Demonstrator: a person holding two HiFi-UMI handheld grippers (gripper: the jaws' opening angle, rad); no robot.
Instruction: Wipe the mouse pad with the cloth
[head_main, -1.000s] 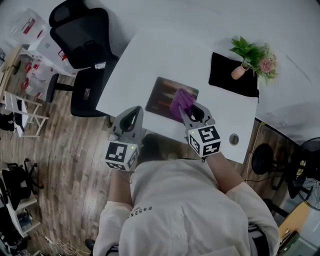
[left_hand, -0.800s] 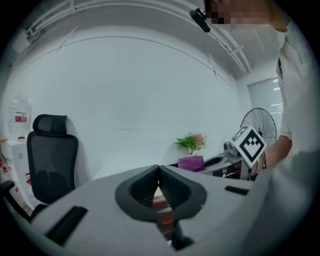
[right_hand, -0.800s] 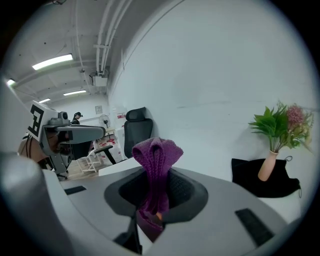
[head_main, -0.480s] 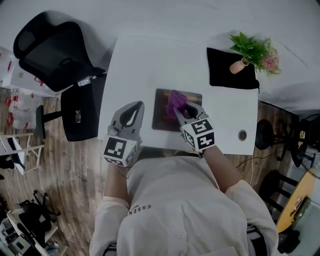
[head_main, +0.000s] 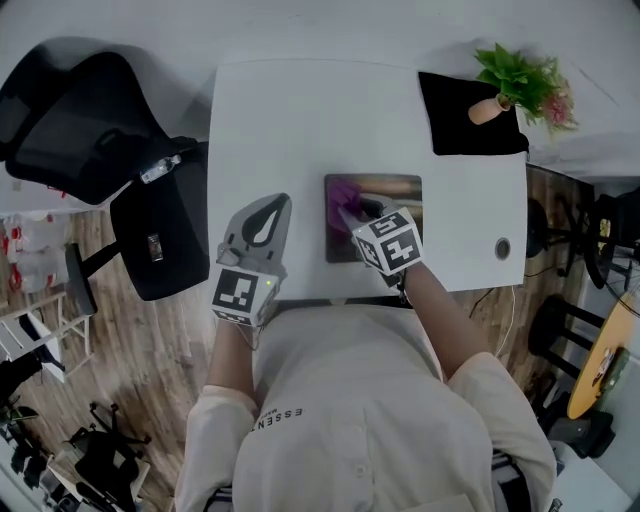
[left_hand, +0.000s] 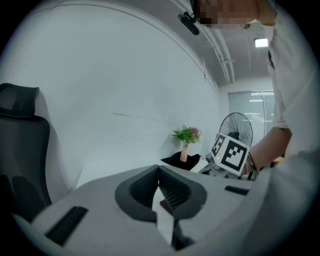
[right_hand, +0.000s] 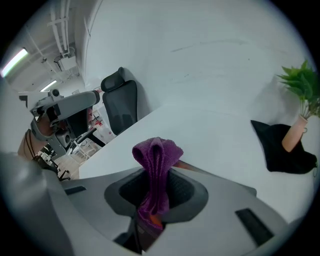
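right now the right gripper (head_main: 352, 208) has its fingers pinching the cloth (head_main: 343, 193), a purple one. in the right gripper view it stands bunched between them, with its folded end poking out past the tips. that end sits over the far left part of the pad (head_main: 402, 200), and i cannot tell whether it presses on it or rides just above. almost all of the pad lies right of these fingers and a little back toward the person, with its long axis running left to right across the surface (head_main: 270, 120). so the coming stroke looks like a sweep to the right along that axis.

the left gripper (head_main: 272, 204) has its fingers pressed together on nothing. it hangs left of the pad, apart from it, so the right one is plainly the nearer.

count: one cloth, one pad, two grippers. well beyond the right fingers, at the far right corner, one plant (head_main: 525, 85) stands on one black mat (head_main: 465, 130).
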